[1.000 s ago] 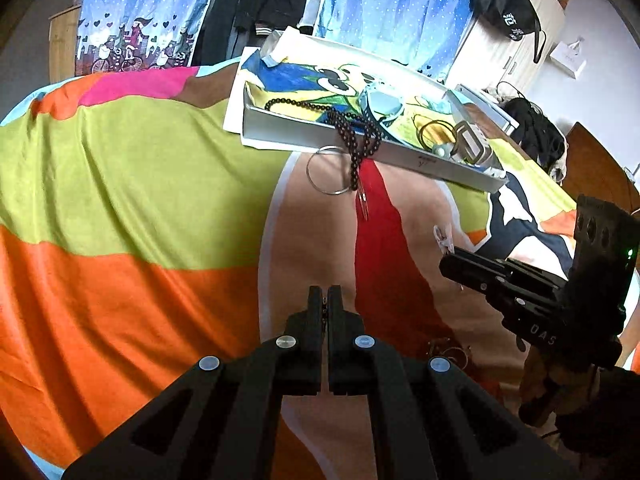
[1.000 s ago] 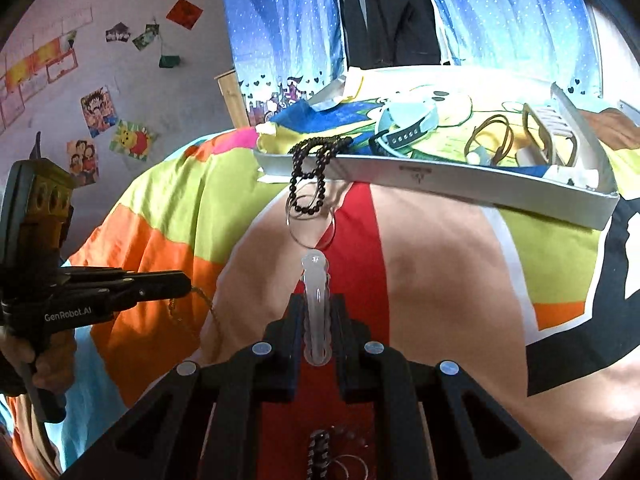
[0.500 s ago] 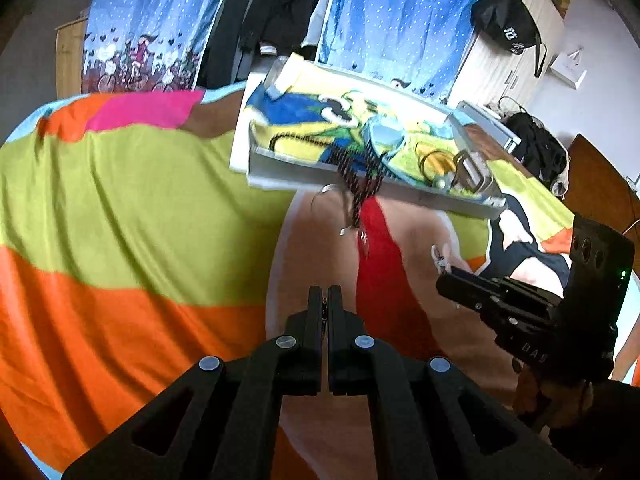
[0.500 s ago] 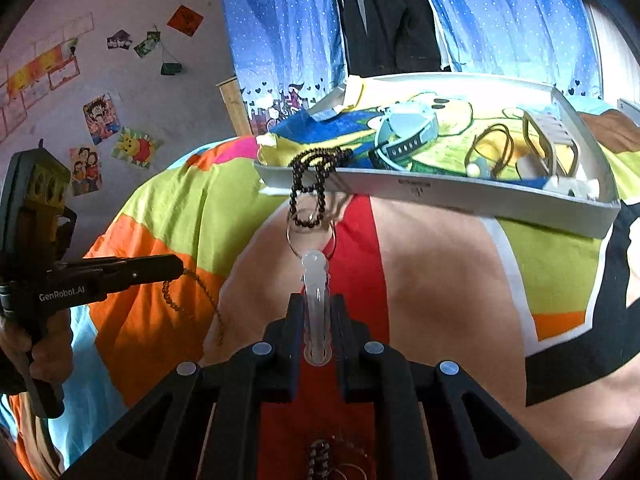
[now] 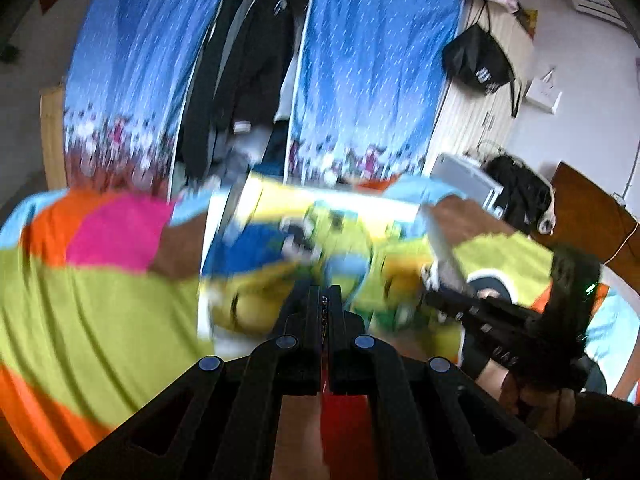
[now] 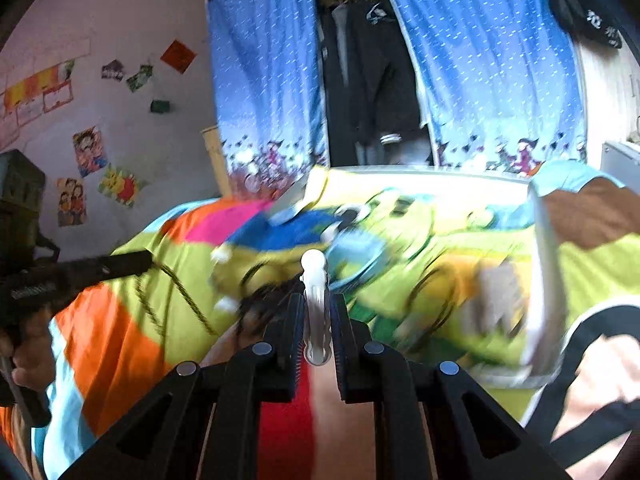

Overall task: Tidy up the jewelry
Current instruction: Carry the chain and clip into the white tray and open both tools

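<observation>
From the left wrist, our left gripper pinches a thin chain, held just before the blurred tray, likely to drop it in. From the right wrist, our right gripper clamps a white hair clip upright, just short of that tray, where a dark bead string drapes its near edge.

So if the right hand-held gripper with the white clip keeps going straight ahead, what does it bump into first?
Probably the white tray: the right hand-held gripper, shut on the white clip, points at the jewelry inside, maybe the blue band. The picture is blurry, so depth is unclear.
</observation>
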Available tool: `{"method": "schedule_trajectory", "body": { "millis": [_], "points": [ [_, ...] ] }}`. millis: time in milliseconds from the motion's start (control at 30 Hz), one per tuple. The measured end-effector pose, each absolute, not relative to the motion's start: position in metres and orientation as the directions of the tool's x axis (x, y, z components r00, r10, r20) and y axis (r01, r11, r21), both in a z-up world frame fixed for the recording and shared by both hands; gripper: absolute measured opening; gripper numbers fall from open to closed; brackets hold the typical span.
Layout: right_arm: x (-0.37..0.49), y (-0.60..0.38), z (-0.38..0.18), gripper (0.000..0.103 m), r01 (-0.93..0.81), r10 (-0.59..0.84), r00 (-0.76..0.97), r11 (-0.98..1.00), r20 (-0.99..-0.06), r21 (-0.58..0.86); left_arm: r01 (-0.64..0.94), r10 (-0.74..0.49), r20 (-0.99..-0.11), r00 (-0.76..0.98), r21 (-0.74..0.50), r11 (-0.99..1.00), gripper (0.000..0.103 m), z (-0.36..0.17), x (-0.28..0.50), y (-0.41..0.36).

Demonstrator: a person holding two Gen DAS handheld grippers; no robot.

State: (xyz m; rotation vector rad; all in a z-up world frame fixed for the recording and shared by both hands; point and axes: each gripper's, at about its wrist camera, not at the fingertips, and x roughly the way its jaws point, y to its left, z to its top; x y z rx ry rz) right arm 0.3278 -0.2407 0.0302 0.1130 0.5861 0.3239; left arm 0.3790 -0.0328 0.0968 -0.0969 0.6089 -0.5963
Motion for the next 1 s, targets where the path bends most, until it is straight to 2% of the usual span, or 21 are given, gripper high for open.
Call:
{"method": "schedule_trajectory", "body": {
  "millis": [133, 267, 533, 767, 833, 900, 933, 967, 1000],
  "points": [
    [0.356, -0.266, 0.04, 0.013, -0.214, 0.284, 0.791, 0.958, -0.542, 0.189, 0.509, -0.55, -0.467, 0.692, -0.224, 0.831, 0.0, 0.124, 0.405, -0.058],
    [0.38, -0.282, 0.036, 0.013, -0.169, 0.253, 0.771, 0.966, -0.585, 0.196, 0.464, -0.511, -0.468, 0.721, -0.221, 0.858, 0.0, 0.12, 0.437, -0.083],
    [0.412, -0.298, 0.005, 0.013, -0.123, 0.241, 0.692, 0.968, -0.681, 0.218, 0.363, -0.455, -0.578, 0.677, -0.276, 0.89, 0.0, 0.051, 0.479, -0.1],
    [0.41, -0.29, 0.001, 0.013, -0.161, 0.205, 0.697, 0.979, -0.687, 0.128, 0.316, -0.442, -0.657, 0.611, -0.31, 0.897, 0.0, 0.019, 0.489, -0.096],
    [0.408, -0.289, 0.001, 0.019, -0.165, 0.206, 0.695, 0.978, -0.689, 0.126, 0.31, -0.436, -0.662, 0.61, -0.308, 0.9, 0.001, 0.021, 0.488, -0.094],
    [0.405, -0.289, 0.003, 0.028, -0.164, 0.199, 0.701, 0.98, -0.685, 0.117, 0.307, -0.43, -0.664, 0.611, -0.301, 0.903, 0.007, 0.025, 0.485, -0.093],
    [0.402, -0.288, 0.004, 0.032, -0.162, 0.192, 0.706, 0.981, -0.682, 0.108, 0.306, -0.425, -0.666, 0.613, -0.295, 0.905, 0.021, 0.028, 0.483, -0.093],
    [0.4, -0.288, 0.006, 0.033, -0.16, 0.187, 0.711, 0.982, -0.678, 0.103, 0.305, -0.424, -0.664, 0.616, -0.296, 0.905, 0.041, 0.03, 0.48, -0.092],
    [0.398, -0.288, 0.009, 0.037, -0.157, 0.183, 0.715, 0.983, -0.675, 0.099, 0.301, -0.424, -0.658, 0.621, -0.299, 0.905, 0.048, 0.032, 0.478, -0.091]
  ]
}}
